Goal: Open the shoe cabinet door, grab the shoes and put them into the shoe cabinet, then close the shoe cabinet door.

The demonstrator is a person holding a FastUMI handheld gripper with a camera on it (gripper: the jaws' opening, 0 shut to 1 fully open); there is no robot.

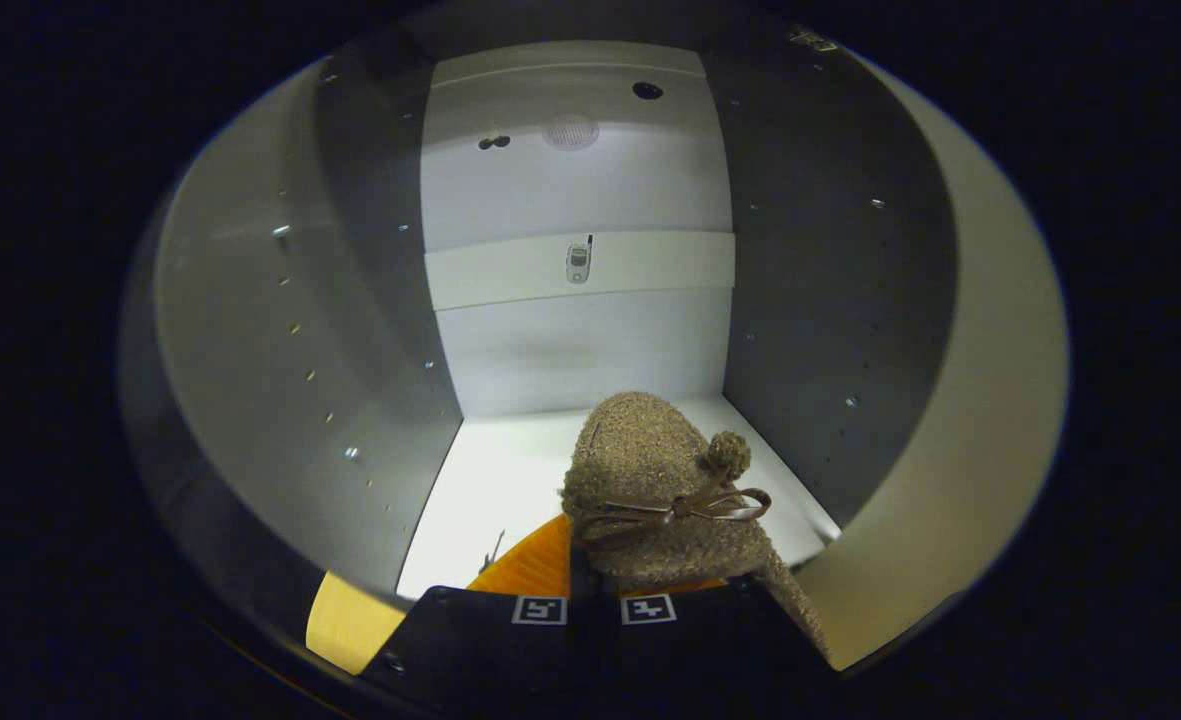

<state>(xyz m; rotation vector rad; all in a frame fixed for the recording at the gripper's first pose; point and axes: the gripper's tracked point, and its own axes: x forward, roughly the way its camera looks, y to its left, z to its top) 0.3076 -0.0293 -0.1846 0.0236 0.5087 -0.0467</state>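
A fuzzy brown shoe (pixel 650 470) with a thin bow and a small pompom points toe-first into the open white shoe cabinet (pixel 370 330). My gripper (pixel 595 590) is shut on the shoe's heel end, and one finger (pixel 528 568) shows to the left of the shoe. The other finger is mostly hidden under the shoe. The shoe is over the cabinet's white bottom shelf (pixel 495 470); whether its sole touches the shelf I cannot tell. The gripper sits at the cabinet's front opening.
The cabinet's back panel (pixel 580 350) lies beyond the shoe, crossed by a white rail (pixel 670 262) with a small metal fitting (pixel 578 262). Side walls with rows of peg holes close in left and right (pixel 830 300). Bare shelf lies left of the shoe.
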